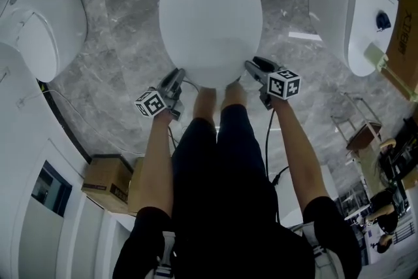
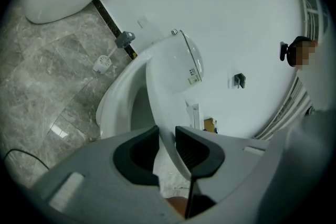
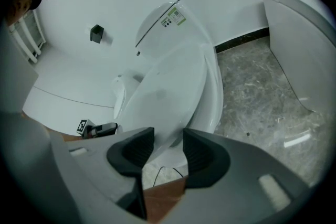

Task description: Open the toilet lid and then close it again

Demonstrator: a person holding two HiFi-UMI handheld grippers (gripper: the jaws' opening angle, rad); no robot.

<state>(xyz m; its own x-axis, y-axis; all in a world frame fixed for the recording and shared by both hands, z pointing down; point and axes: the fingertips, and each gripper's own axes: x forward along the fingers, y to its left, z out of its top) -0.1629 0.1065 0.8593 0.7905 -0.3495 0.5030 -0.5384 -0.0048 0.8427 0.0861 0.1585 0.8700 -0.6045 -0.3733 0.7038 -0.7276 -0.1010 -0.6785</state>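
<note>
Toilet lid (image 1: 209, 16): white, tilted, partly raised off the bowl (image 2: 113, 107). Left gripper (image 2: 167, 136): jaws clamped on the lid's front edge, left side. Right gripper (image 3: 169, 139): clamped on the same edge, right side.

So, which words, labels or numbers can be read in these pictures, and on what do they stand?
Sticker on the toilet lid: print too small to read.
Cardboard box at the right of the head view: dark letters, too blurred to read.
No other text shows.

White glossy toilet lid (image 1: 209, 16) at twelve o'clock, front edge raised, tilted partway off the bowl (image 2: 113, 107).
</note>
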